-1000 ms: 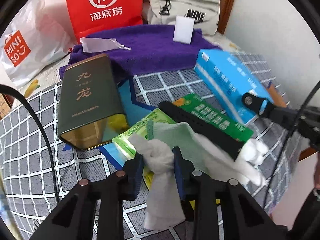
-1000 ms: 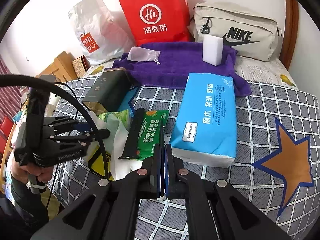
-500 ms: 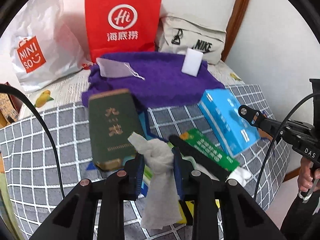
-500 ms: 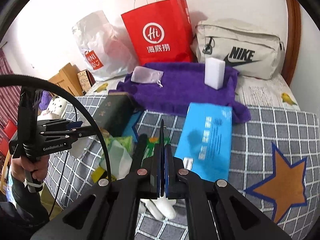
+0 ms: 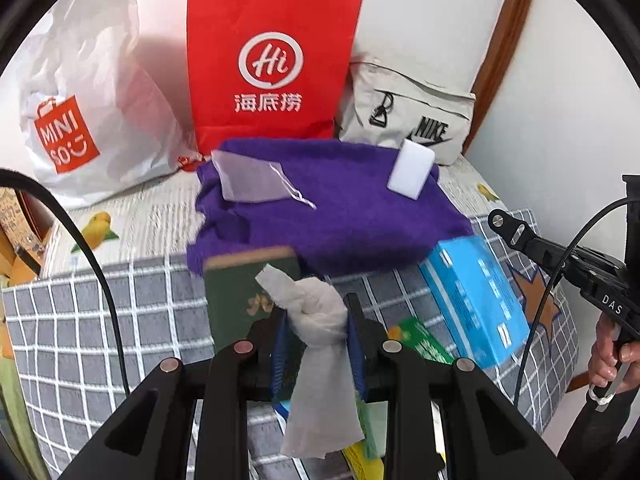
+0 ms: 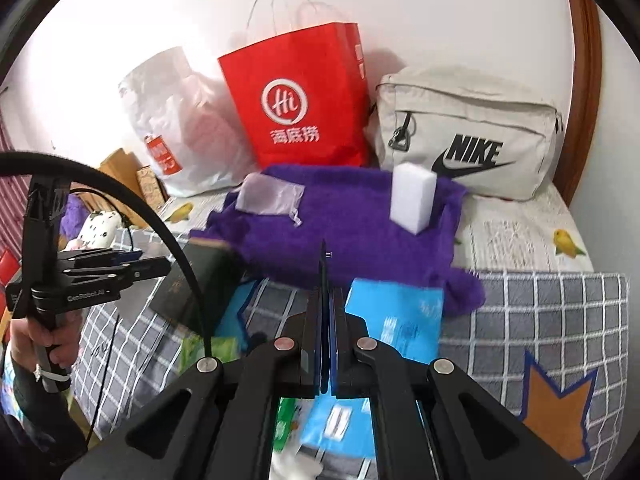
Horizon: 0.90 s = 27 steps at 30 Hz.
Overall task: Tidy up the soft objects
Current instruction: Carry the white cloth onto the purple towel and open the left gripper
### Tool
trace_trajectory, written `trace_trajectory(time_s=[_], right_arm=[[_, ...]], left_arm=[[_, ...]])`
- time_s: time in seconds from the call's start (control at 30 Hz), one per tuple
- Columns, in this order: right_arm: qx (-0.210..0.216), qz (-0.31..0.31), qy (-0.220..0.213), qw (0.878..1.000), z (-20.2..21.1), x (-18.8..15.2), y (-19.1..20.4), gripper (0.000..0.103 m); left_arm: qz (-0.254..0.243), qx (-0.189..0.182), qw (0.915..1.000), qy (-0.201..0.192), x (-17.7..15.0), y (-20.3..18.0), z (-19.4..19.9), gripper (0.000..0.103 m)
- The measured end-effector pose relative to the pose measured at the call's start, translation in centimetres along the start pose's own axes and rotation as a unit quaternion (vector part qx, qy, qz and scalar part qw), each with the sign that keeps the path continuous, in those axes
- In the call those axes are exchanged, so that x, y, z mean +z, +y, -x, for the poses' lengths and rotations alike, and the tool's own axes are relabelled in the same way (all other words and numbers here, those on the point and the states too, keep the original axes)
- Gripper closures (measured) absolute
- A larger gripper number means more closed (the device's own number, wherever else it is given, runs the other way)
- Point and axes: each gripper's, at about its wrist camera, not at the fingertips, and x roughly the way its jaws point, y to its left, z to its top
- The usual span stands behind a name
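Observation:
My left gripper (image 5: 316,320) is shut on a knotted white cloth (image 5: 320,360) and holds it in the air above the checked bedspread (image 5: 120,320). My right gripper (image 6: 326,320) is shut on a thin black strap (image 6: 322,268) that stands up between its fingers. A purple towel (image 5: 332,208) lies at the back of the bed, with a sheer pouch (image 5: 248,178) and a white sponge block (image 5: 412,168) on it. The towel (image 6: 352,224), pouch (image 6: 272,194) and sponge (image 6: 412,196) also show in the right wrist view.
A dark green tin (image 5: 236,296), a blue tissue pack (image 5: 476,300) and a green packet (image 5: 424,344) lie on the bedspread. A red paper bag (image 5: 272,64), a white Miniso bag (image 5: 80,112) and a beige Nike bag (image 5: 408,116) stand against the wall.
Both grippers have risen and pulled back from the bed. The white cloth has come up off the pile with my left gripper, and the black strap has lifted with my right.

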Motion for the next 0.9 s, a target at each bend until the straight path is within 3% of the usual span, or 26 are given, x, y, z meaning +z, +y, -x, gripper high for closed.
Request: trace_trajectory(time_s=[0.4, 0.9], right_arm=[[-0.03, -0.027, 0.008, 0.999, -5.9, 4.5, -4.1, 0.1], [-0.022, -0.005, 0.078, 0.997, -13.3, 6.8, -6.5, 0.1]], left_arm=[[0.011, 0.006, 0.9999, -0.003, 5.2, 2.4, -2.8, 0.078], [0.006, -0.008, 0.9998, 0.017, 8.8, 3.5, -7.9, 0.078]])
